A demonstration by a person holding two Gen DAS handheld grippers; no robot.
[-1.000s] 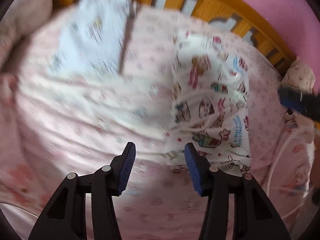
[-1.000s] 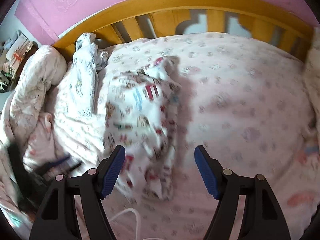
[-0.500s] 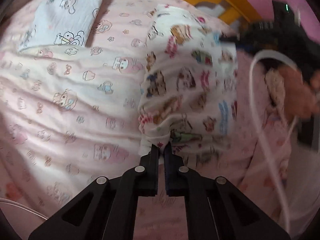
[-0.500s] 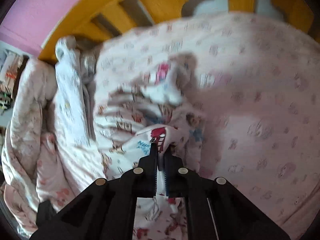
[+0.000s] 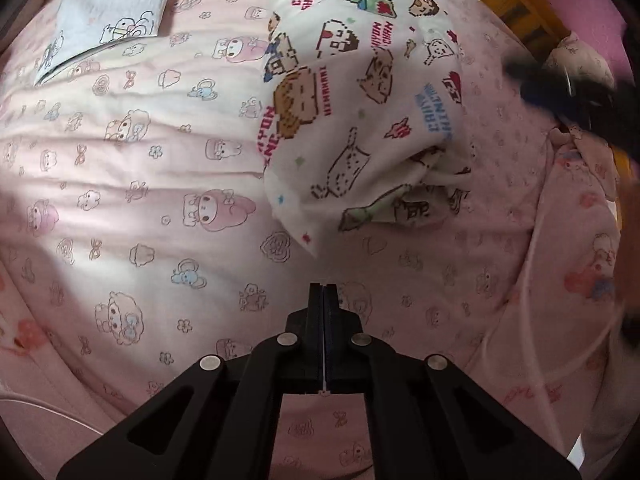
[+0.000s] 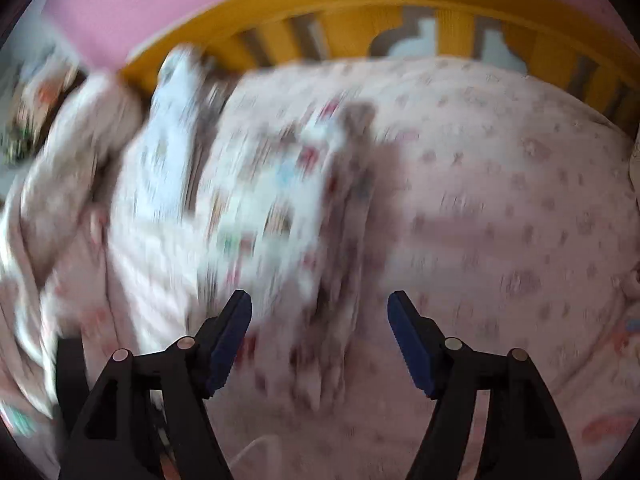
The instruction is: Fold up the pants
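Roughly mid-bed, the pants [image 5: 360, 92] lie in a loose fold on the pink sheet [image 5: 140, 200], their near corner pointing toward the left gripper [image 5: 323, 292] but not touching it. Left gripper is fully closed, pads together, nothing between them. Bare sheet runs all around the garment on the left and near sides, so plenty of room there. A light blue folded cloth [image 5: 108, 12] sits at far left, well apart. The yellow wooden rail [image 6: 360, 4] bounds the far edge. Print on the pants has pixel characters and mirrored lettering, only partly legible. Right view is motion-blurred: right gripper [image 6: 320, 336] has its jaws opening, wide apart, pants [image 6: 272, 200] ahead and below, not pinched. Bunched bedding [image 6: 60, 184] crowds the left edge.
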